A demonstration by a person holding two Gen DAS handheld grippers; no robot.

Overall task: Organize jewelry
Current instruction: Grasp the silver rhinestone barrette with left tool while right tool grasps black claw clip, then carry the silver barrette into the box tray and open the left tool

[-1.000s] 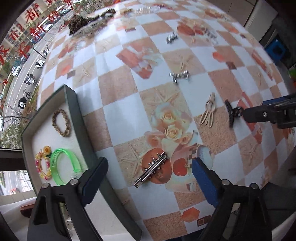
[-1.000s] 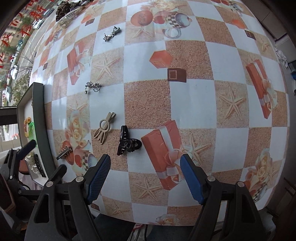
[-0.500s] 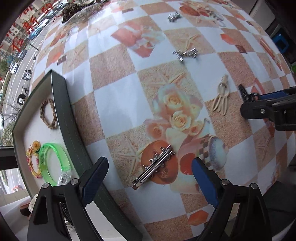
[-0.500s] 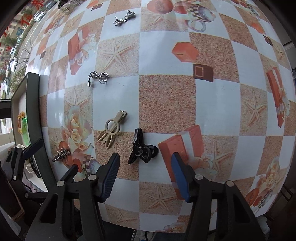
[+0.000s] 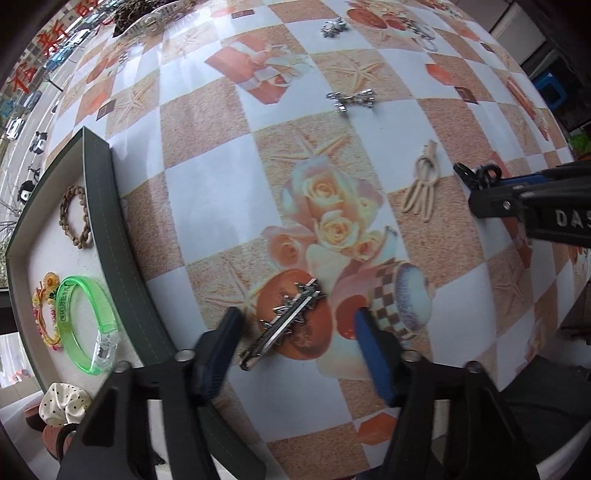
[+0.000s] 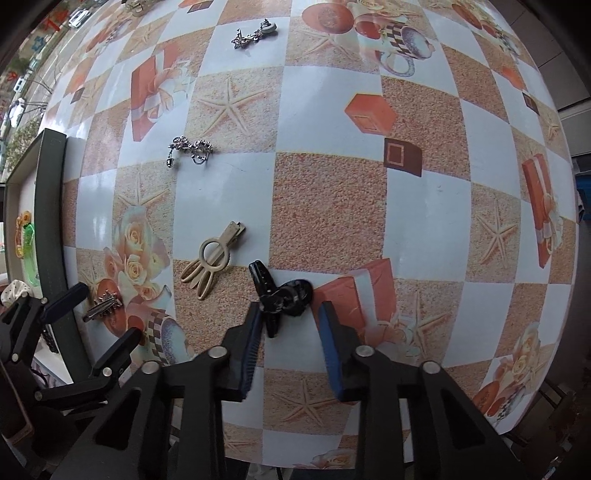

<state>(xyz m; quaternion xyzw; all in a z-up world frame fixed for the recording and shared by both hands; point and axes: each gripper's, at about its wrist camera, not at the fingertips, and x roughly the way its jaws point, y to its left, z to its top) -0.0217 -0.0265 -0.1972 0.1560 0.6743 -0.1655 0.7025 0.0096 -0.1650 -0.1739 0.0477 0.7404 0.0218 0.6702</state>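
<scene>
My left gripper [image 5: 295, 325] is open, its fingers on either side of a silver spiked hair clip [image 5: 286, 323] lying on the patterned table. My right gripper [image 6: 290, 317] is open and straddles a black claw clip [image 6: 280, 295]; the left finger touches it. The black clip also shows in the left wrist view [image 5: 476, 175], at the tip of the right gripper. A beige hair clip [image 6: 212, 264] lies just left of the black one. A dark green tray [image 5: 110, 236] at the left holds a green bangle [image 5: 88, 325], a braided bracelet [image 5: 74, 218] and a yellow-red bracelet [image 5: 44, 314].
Two silver jewelry pieces [image 6: 190, 149] [image 6: 253, 35] lie farther back on the table. A pile of dark accessories [image 5: 147, 14] sits at the far left corner. A polka-dot scrunchie [image 5: 62, 406] lies at the tray's near end. The table's right edge [image 6: 554, 332] is close.
Both grippers have moved forward and down onto their clips and narrowed. The silver clip now lies between the left fingers, the black clip between the right fingers.
</scene>
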